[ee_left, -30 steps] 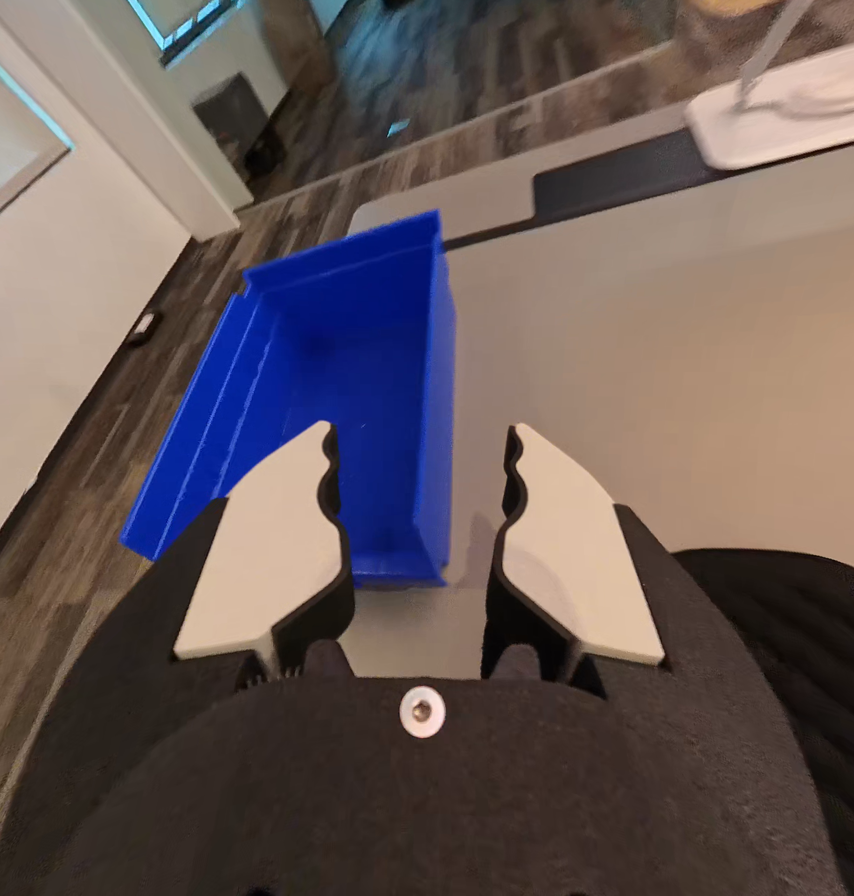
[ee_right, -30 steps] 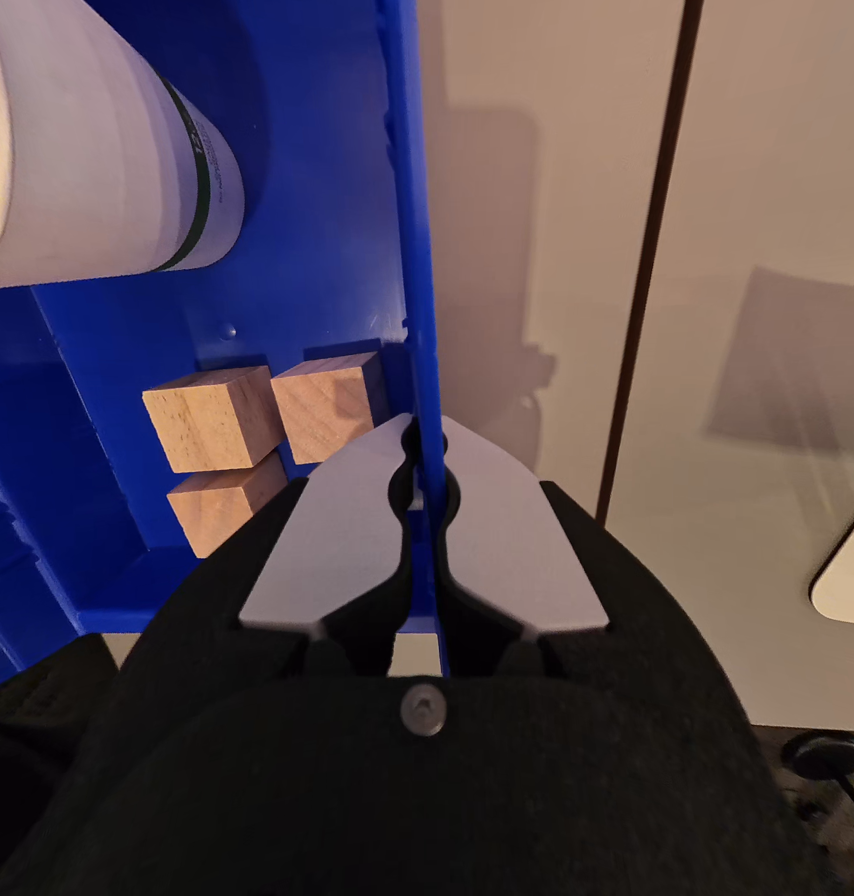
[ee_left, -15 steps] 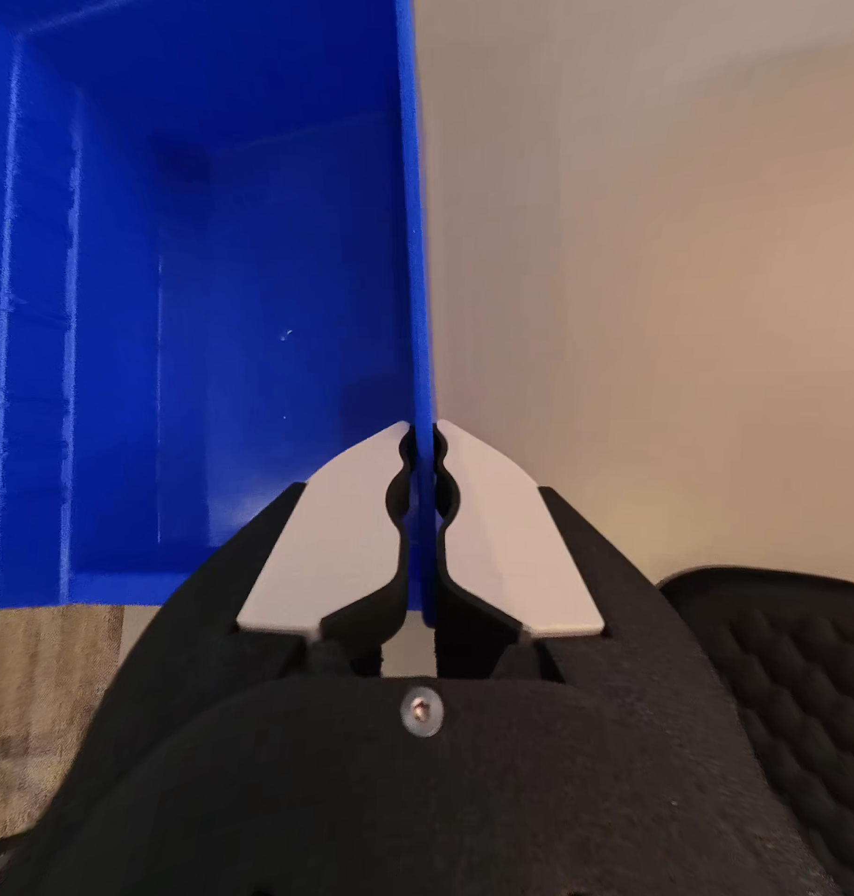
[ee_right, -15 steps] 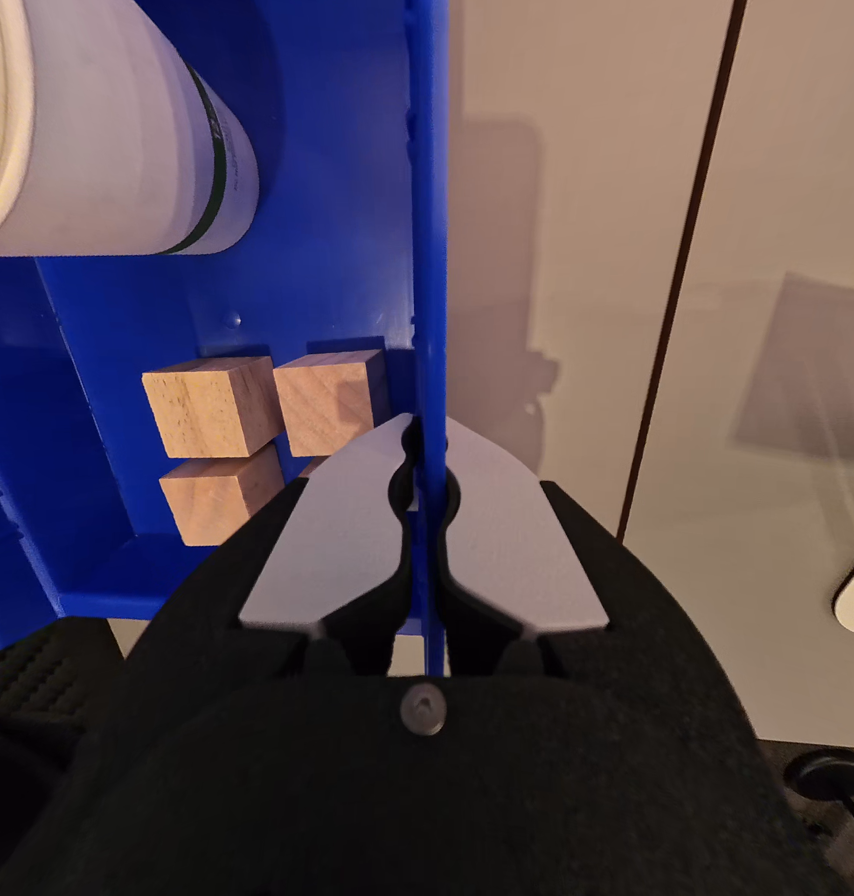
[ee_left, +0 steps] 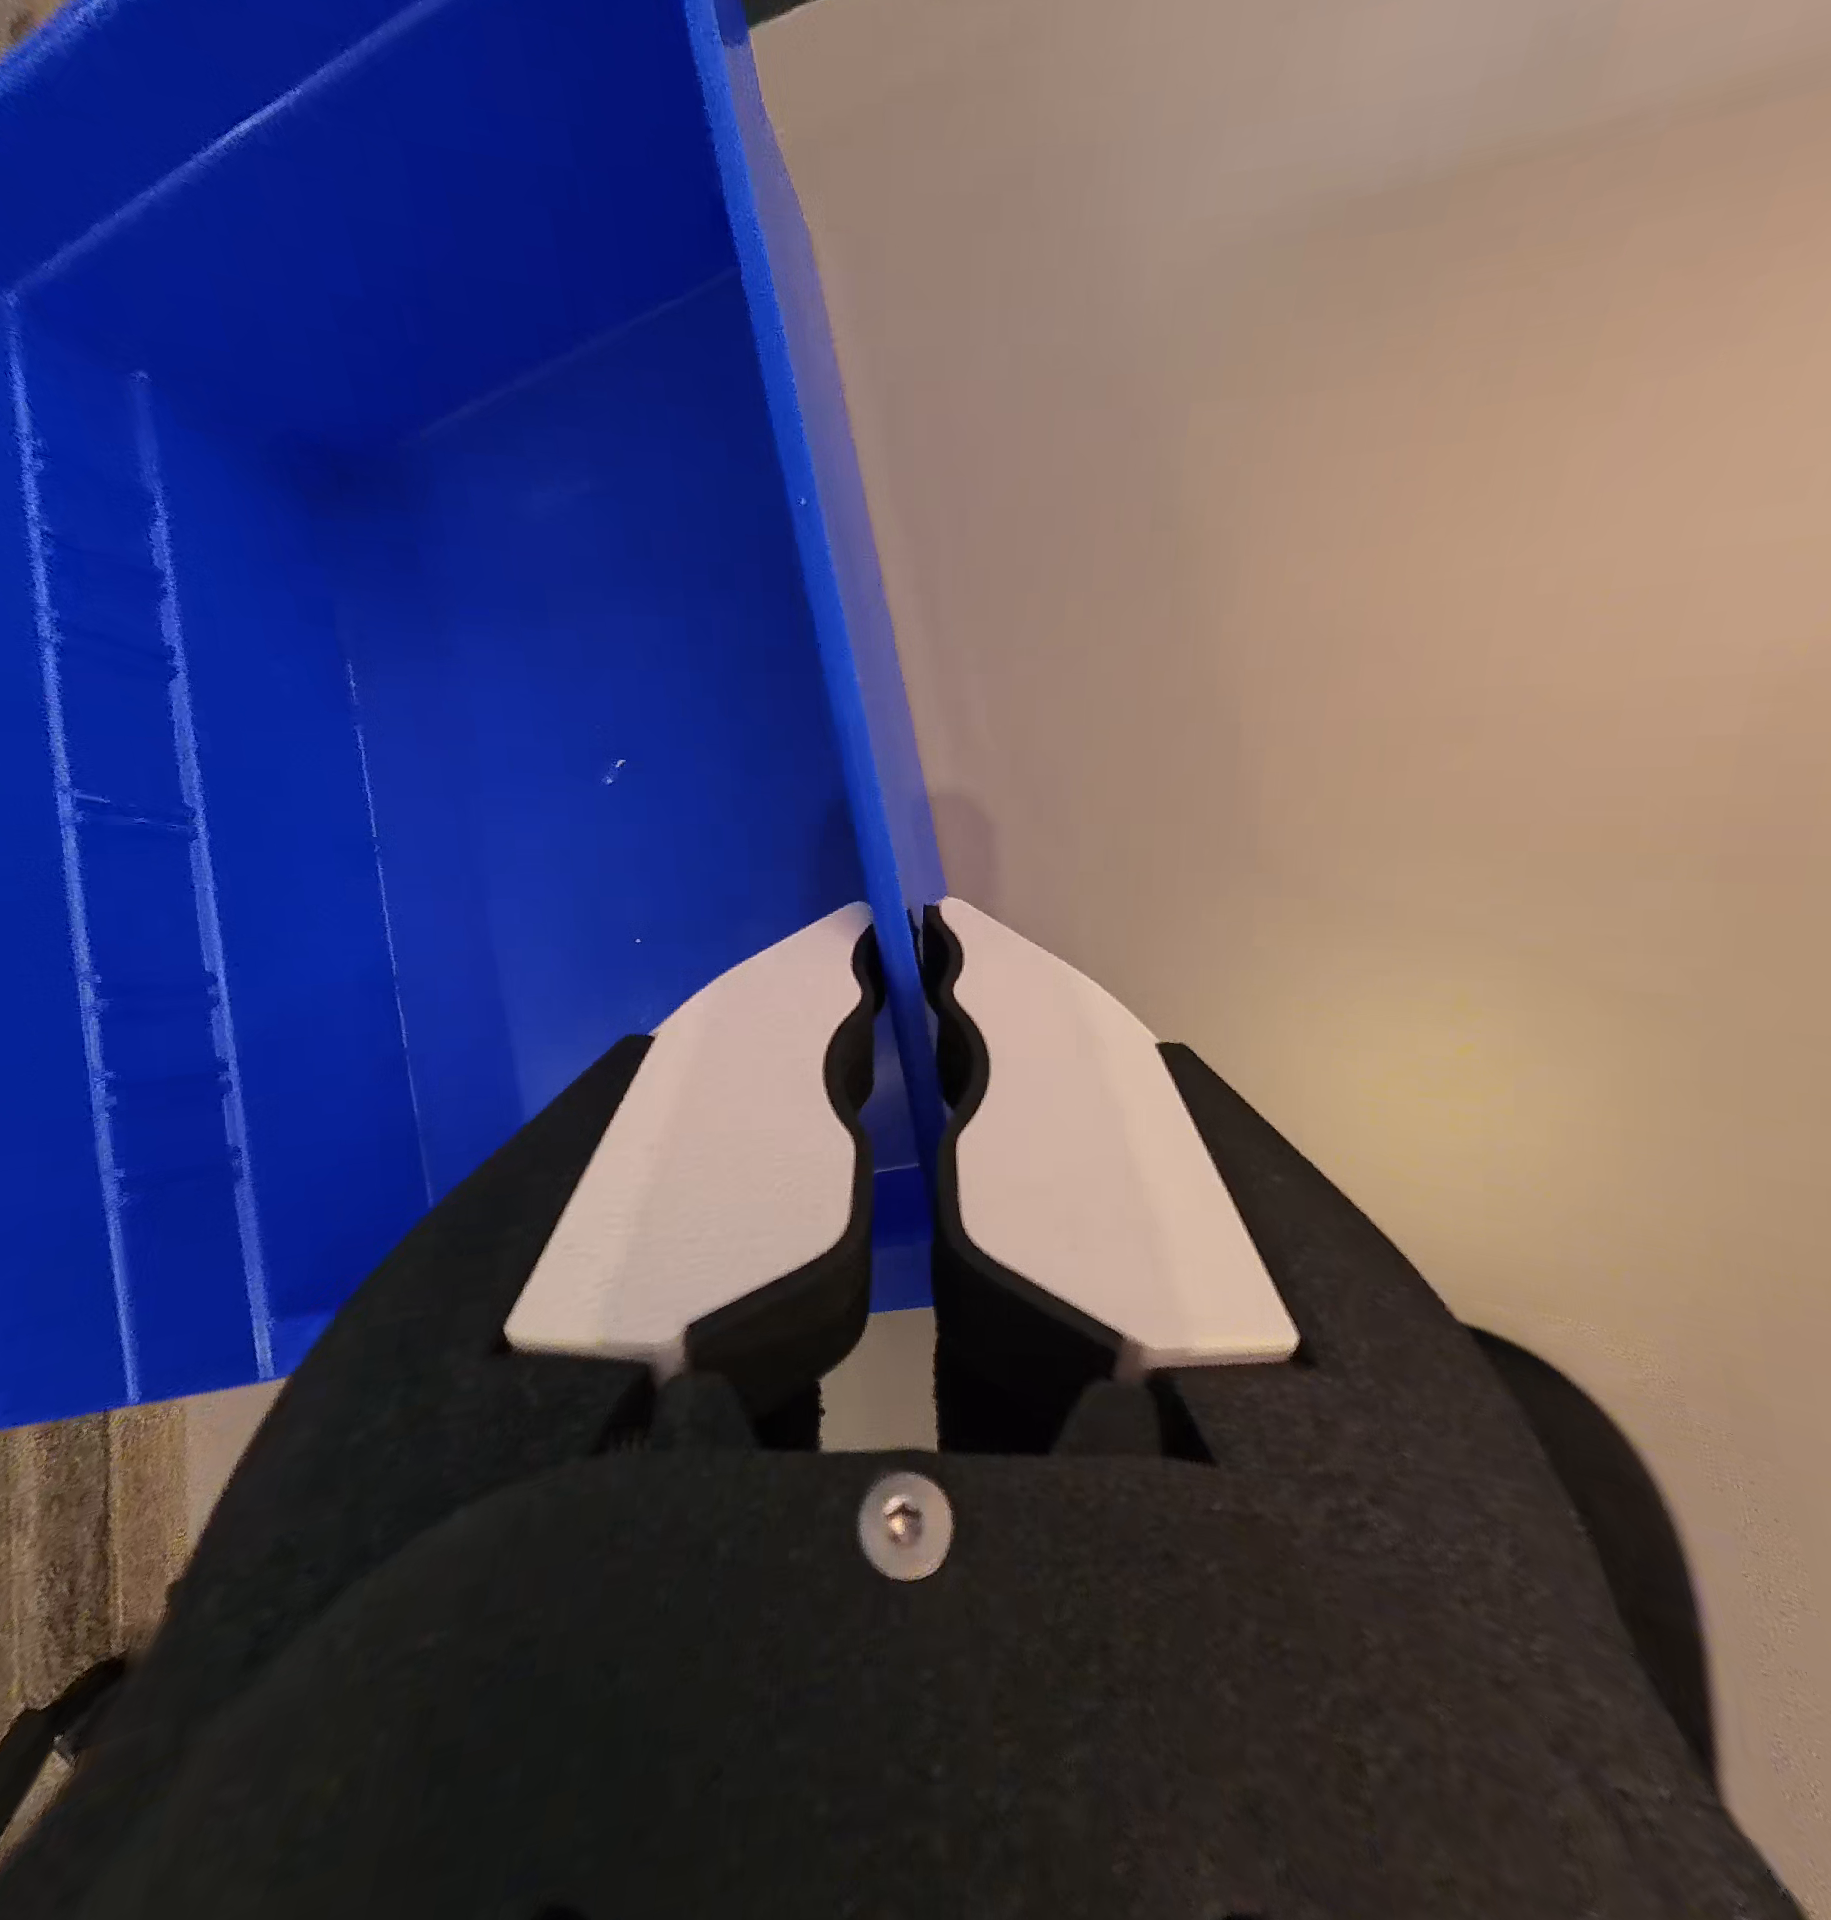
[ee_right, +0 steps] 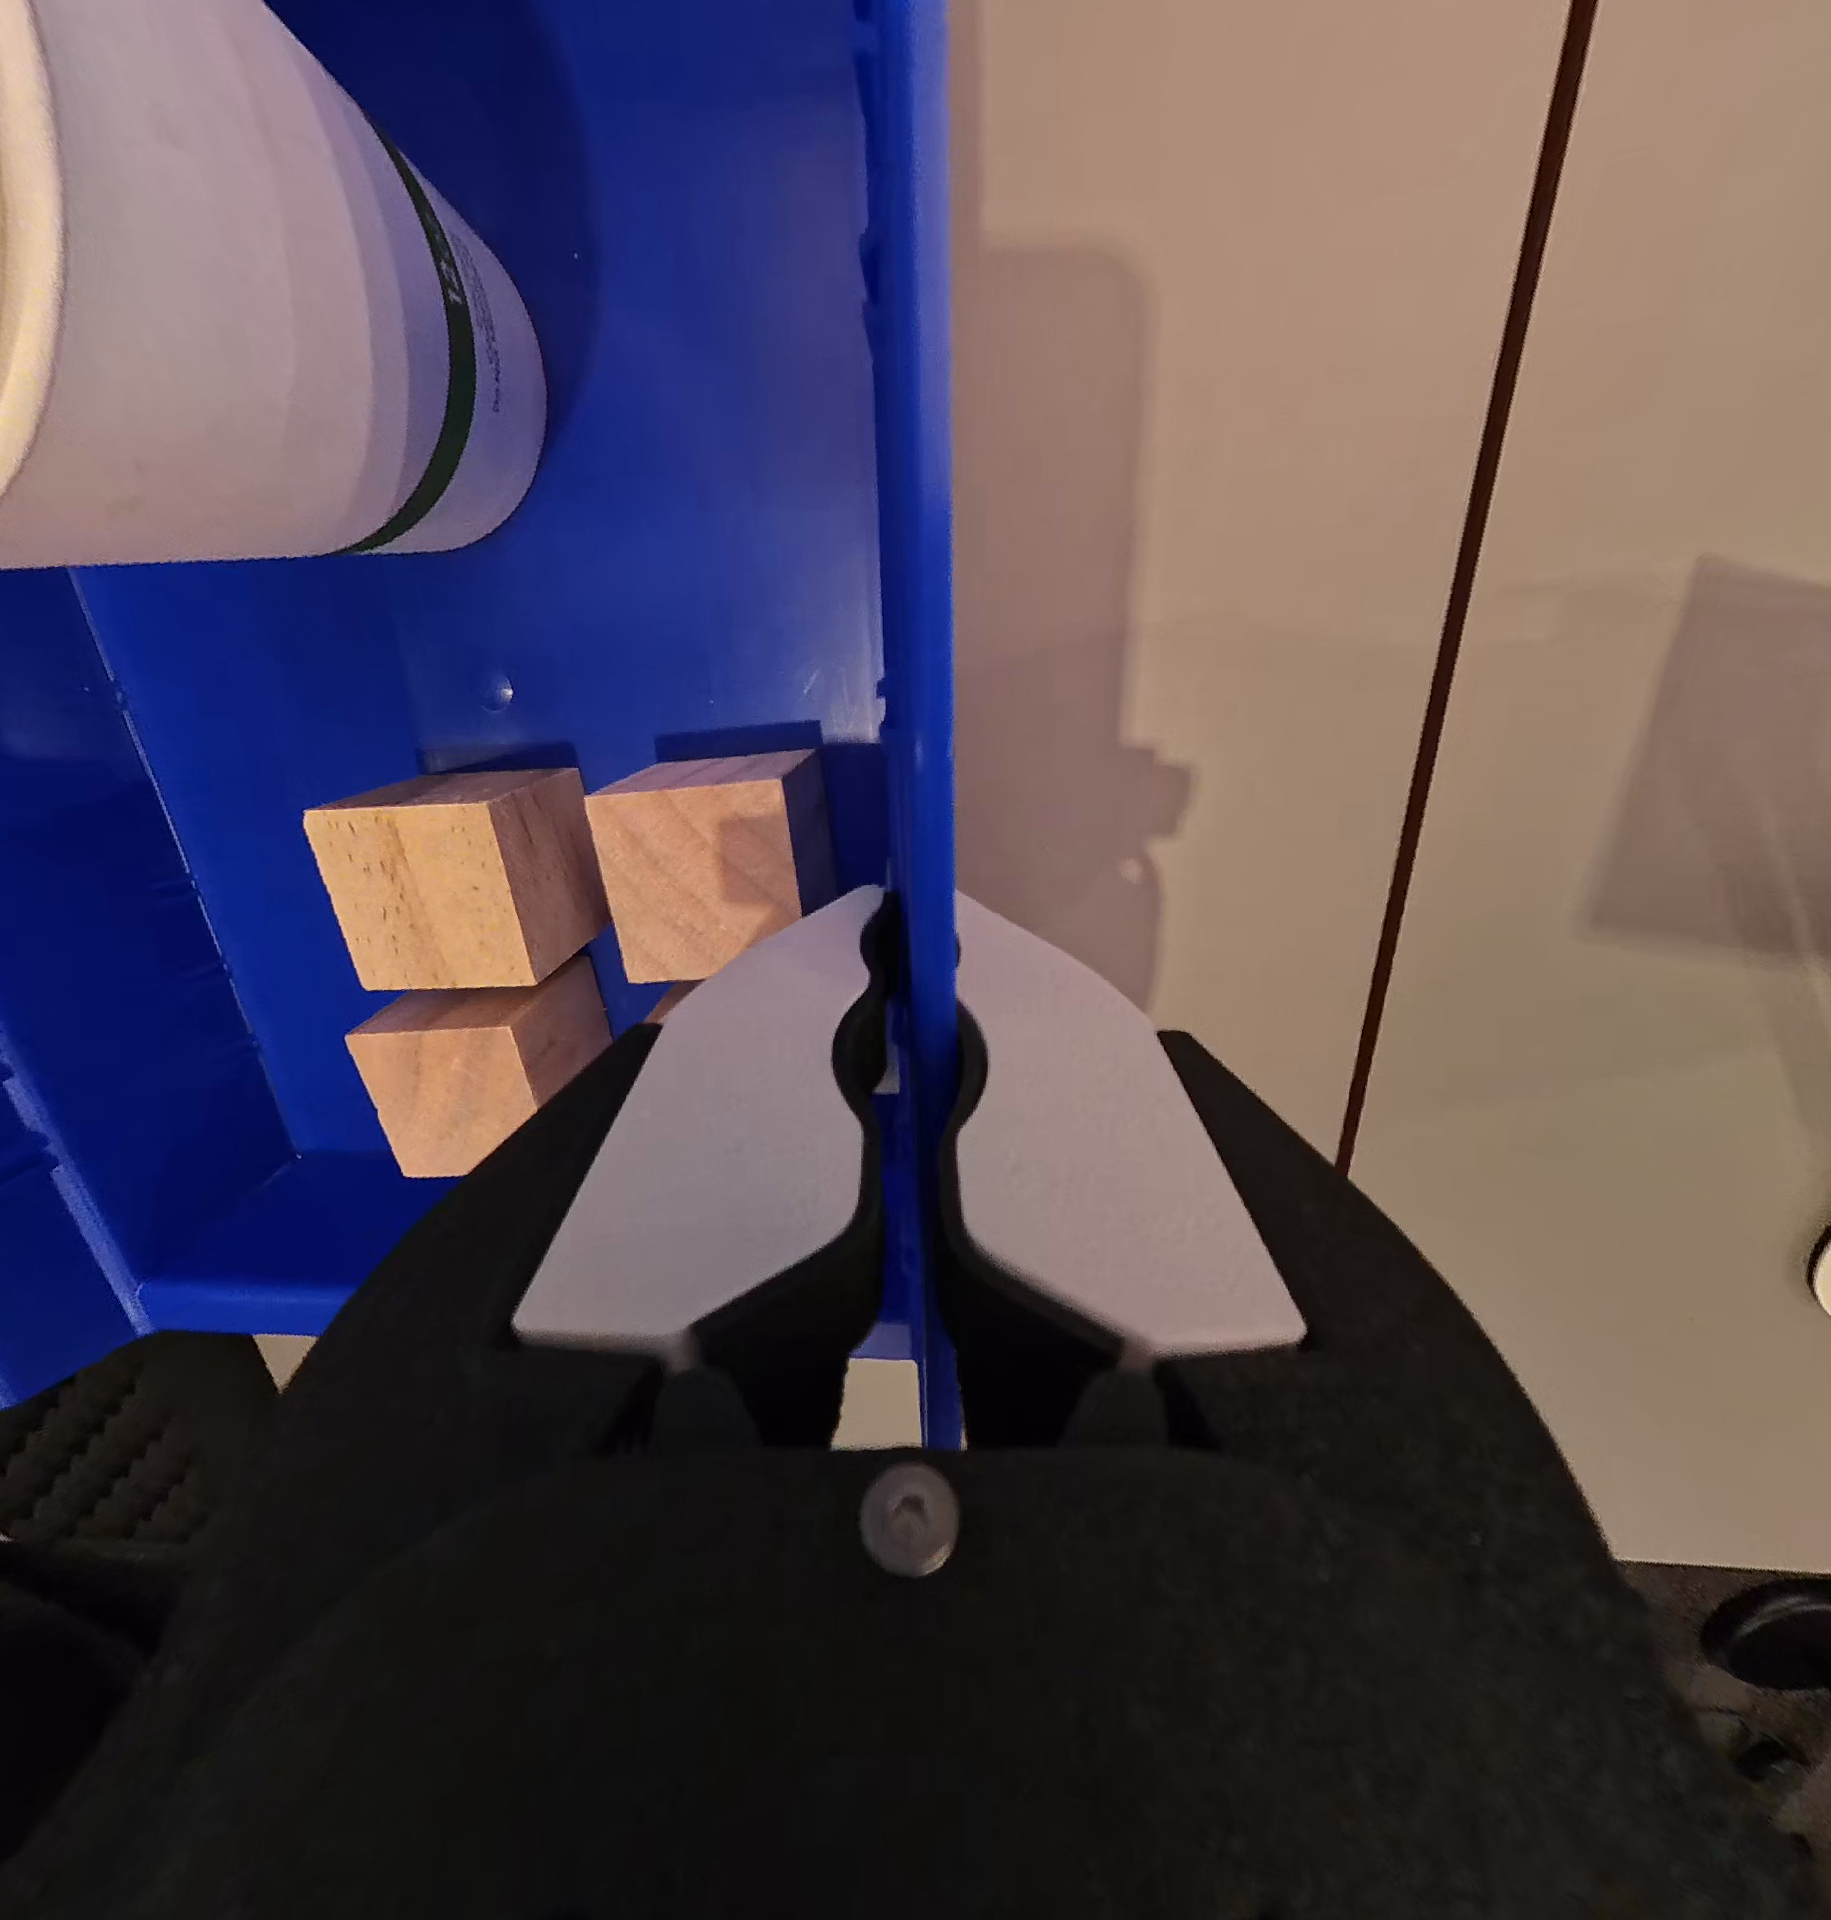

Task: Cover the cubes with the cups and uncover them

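So far, nothing has been covered. Nearest, the left gripper [ee_left: 898, 920] is closed on the side wall of an empty blue plastic bin [ee_left: 391, 644], while the right gripper [ee_right: 916, 904] is pinched on the wall of a second blue plastic bin [ee_right: 916, 416]. Just inside that wall, bare wooden cubes [ee_right: 454, 894] are seen; beyond them, stacked white paper cups [ee_right: 215, 291] lie sideways. All covering and uncovering is judged still outstanding.

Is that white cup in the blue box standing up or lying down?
Lying on its side. The white cup shows its rim at left and base at right, above the wooden cubes inside the blue bin.
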{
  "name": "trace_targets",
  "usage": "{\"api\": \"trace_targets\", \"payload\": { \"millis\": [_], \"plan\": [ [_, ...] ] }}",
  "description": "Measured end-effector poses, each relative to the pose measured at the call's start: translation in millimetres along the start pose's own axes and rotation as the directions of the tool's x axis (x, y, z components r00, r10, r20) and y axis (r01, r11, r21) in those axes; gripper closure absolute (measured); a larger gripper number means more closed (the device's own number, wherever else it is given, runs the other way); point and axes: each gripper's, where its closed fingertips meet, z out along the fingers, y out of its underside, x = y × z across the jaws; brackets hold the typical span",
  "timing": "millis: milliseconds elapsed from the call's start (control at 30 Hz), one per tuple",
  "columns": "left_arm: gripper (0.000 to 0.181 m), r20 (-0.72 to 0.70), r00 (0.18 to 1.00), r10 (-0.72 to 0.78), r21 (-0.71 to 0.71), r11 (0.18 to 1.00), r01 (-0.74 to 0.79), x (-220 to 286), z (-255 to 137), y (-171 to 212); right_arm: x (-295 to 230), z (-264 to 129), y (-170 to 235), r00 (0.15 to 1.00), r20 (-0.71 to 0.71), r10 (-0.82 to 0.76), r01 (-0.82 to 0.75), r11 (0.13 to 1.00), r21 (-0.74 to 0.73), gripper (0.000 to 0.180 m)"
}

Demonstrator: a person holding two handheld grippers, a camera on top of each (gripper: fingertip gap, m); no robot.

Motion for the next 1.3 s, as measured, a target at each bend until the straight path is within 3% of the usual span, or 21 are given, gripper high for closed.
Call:
{"api": "trace_targets", "payload": {
  "millis": [700,1067,1233,1300],
  "plan": [
    [0.17,-0.055,0.933,0.357,0.032,0.934,-0.355,208.9,-57.8,-24.8,-33.3,4.3,-7.8,1.0,-0.001,0.021,-0.021,0.999,-0.039,0.175],
    [0.159,-0.103,0.885,0.455,0.085,0.89,-0.448,266.2,-71.9,-30.0,-95.9,9.6,-17.4,0.993,0.104,-0.05,0.067,0.984,-0.164,0.168],
    [0.152,-0.167,0.874,0.456,0.111,0.89,-0.443,284.5,-76.7,-31.7,-102.3,12.8,-53.0,0.996,0.078,-0.038,0.043,0.997,-0.065,0.165],
    [0.137,-0.194,0.879,0.435,0.167,0.898,-0.407,291.1,-81.3,-40.0,-102.4,16.8,-62.3,0.997,0.07,-0.031,0.034,0.999,-0.038,0.164]
  ]
}}
